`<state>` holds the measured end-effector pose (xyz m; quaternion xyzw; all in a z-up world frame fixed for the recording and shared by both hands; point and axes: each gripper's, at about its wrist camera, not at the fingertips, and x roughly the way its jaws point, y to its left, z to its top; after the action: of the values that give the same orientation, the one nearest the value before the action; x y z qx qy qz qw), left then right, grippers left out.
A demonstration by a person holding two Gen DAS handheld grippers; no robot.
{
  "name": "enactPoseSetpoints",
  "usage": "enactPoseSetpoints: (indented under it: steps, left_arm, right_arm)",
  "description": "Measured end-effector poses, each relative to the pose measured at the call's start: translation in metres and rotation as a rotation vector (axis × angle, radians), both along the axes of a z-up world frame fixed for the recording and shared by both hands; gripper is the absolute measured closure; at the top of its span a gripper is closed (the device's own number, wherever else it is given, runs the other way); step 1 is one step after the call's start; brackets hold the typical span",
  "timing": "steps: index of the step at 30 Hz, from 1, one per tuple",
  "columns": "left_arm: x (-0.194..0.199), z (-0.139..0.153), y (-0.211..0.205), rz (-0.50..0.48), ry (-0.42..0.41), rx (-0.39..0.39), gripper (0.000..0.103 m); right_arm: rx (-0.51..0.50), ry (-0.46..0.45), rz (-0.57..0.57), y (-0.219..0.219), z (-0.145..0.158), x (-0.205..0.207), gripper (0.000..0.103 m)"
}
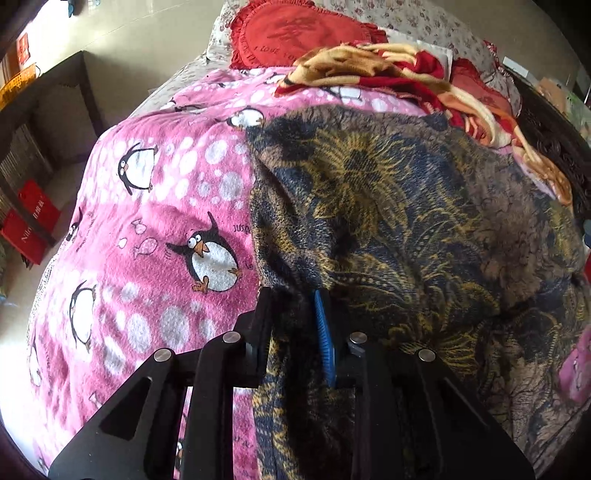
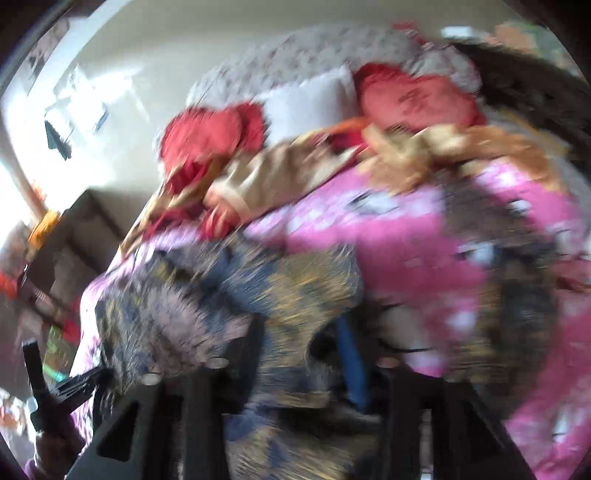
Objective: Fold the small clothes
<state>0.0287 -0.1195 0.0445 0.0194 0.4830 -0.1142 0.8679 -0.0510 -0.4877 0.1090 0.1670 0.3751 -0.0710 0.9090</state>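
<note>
The dark patterned garment (image 1: 388, 206), navy with mustard floral print, lies spread over the right half of a pink penguin blanket (image 1: 155, 206) that covers the bed. The left gripper (image 1: 295, 306) pinches the garment's near left edge: cloth runs up between the black finger and the blue-padded finger, and the two are drawn close on it. From that pinch the garment's left edge runs straight away across the blanket toward the head of the bed, and its far edge stops just short of a crumpled red-and-cream blanket (image 1: 388, 70). Beyond that lies a red heart-shaped cushion (image 1: 295, 33) on a floral sheet (image 1: 417, 22).

To the left of the garment the pink blanket is bare out to the bed's left edge, where it drops to a pale floor with red bags (image 1: 29, 221) and a dark cabinet (image 1: 62, 99) standing well apart from the bed.

The right wrist view is heavily motion-blurred. The right gripper (image 2: 299, 350) has a bunch of the same garment (image 2: 258, 295) heaped over and between its fingers, a blue pad showing at the right side; it appears to be gripping the cloth, though the blur hides the exact gap. Pink blanket (image 2: 388, 240) lies beyond it, with another dark patterned stretch at the right. The left gripper (image 2: 59, 387) shows at the lower left of this view, beside the garment's edge.
</note>
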Motion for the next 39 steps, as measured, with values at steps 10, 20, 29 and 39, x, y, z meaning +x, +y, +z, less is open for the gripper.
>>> enactPoseSetpoints:
  steps: [10, 20, 29, 39]
  left_arm:
    - [-0.01, 0.016, -0.018, -0.02, -0.018, 0.0, 0.081]
    - [-0.012, 0.02, -0.027, -0.041, -0.017, 0.001, 0.081]
    - [-0.016, 0.017, -0.036, -0.069, -0.007, 0.005, 0.081]
    - [-0.013, 0.014, -0.03, -0.058, -0.006, 0.01, 0.081]
  right_arm:
    - [-0.223, 0.15, 0.038, -0.033, -0.022, -0.014, 0.054]
    - [-0.1, 0.113, 0.171, -0.011, -0.029, 0.004, 0.054]
    - [-0.171, 0.149, 0.199, 0.005, -0.046, 0.027, 0.096]
    - [-0.305, 0.063, 0.032, -0.015, -0.017, 0.053, 0.097]
